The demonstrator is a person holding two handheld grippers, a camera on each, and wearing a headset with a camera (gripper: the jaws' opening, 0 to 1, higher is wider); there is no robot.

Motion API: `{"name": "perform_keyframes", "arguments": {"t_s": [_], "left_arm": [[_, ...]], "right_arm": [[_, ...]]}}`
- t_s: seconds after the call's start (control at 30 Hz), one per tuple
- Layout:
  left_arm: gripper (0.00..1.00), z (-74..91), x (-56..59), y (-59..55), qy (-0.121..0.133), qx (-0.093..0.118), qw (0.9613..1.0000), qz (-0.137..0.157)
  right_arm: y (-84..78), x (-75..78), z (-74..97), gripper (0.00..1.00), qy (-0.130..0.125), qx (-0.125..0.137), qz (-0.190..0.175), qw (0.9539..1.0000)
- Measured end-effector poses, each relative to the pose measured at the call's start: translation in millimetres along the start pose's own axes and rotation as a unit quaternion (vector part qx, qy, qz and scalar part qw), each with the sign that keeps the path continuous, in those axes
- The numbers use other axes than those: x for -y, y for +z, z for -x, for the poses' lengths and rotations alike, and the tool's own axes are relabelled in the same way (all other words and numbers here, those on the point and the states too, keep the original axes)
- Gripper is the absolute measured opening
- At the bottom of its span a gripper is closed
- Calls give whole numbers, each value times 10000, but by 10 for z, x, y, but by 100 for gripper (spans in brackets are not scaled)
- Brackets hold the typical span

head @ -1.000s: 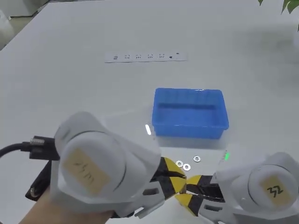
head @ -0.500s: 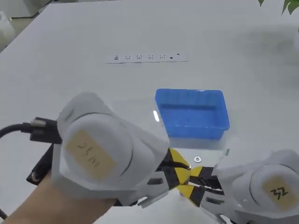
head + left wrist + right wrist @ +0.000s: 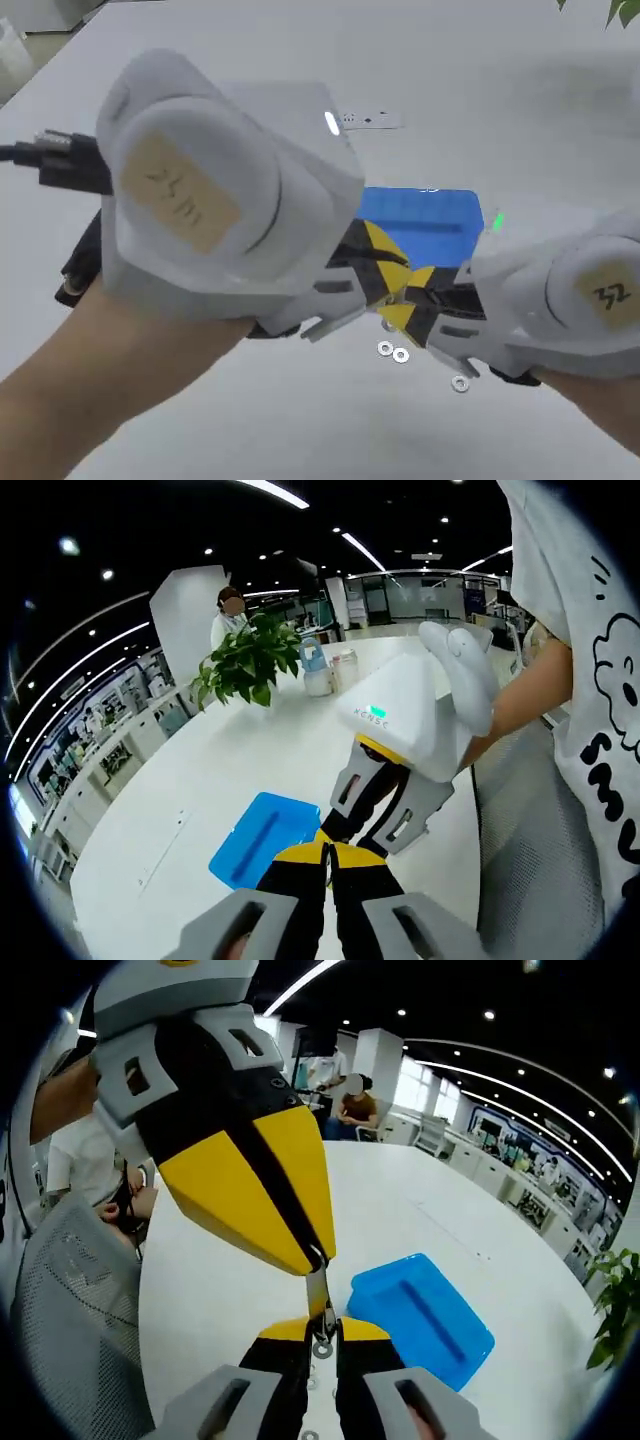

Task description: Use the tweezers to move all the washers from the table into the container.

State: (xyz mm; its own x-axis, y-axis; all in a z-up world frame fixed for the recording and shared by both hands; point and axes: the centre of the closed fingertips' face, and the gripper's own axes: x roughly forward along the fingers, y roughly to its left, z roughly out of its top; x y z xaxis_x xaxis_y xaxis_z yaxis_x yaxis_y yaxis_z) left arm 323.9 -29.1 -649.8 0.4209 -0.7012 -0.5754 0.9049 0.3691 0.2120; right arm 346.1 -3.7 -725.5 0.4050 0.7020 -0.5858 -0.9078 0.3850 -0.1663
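Right gripper view: the right gripper [image 3: 322, 1334] had its yellow-tipped jaws pinching a thin metal strip, the tweezers [image 3: 317, 1295]. A small ring sat between the jaw tips, but I could not tell whether it was a washer or part of the tool. The tweezers' long axis ran straight ahead along these jaws into the tips of the left gripper [image 3: 318, 1256], which met it nose to nose, jaws pressed together on the far end. I could not tell which end was the pointed one.

In the left gripper view that gripper's own jaws showed no gap between them.

In the head view three washers [image 3: 385, 348] lay on the white table [image 3: 300, 420] just under the joined tips. Two lay side by side and the third lay apart, beneath the right gripper. The blue container [image 3: 430, 208] stood just beyond the tips, open side up.

Farther off on the table lay a white power strip [image 3: 368, 120].

A mesh chair [image 3: 70, 1300] stood to the right gripper's left. Behind it was an open hall with pillars and ceiling light strips, where a seated person [image 3: 355, 1110] and a leafy plant [image 3: 615, 1310] were visible.
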Motion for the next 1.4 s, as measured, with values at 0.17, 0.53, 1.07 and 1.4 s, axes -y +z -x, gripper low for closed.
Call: {"name": "perform_keyframes", "arguments": {"t_s": [0.17, 0.53, 1.07, 1.4], "left_arm": [[0, -34, -231, 52, 361, 88, 9993, -91], [0, -192, -612, -116, 694, 13, 9976, -84], [0, -505, -840, -474, 727, -197, 9970, 205], [0, -546, -895, -522, 741, -222, 9966, 282]], "right_arm": [[104, 196, -77, 4, -156, 122, 79, 9998], [158, 491, -430, 4, -209, 150, 207, 9995], [-95, 605, -830, 4, 24, -127, -89, 9999], [-128, 639, -904, 5, 75, -180, -270, 9994]]}}
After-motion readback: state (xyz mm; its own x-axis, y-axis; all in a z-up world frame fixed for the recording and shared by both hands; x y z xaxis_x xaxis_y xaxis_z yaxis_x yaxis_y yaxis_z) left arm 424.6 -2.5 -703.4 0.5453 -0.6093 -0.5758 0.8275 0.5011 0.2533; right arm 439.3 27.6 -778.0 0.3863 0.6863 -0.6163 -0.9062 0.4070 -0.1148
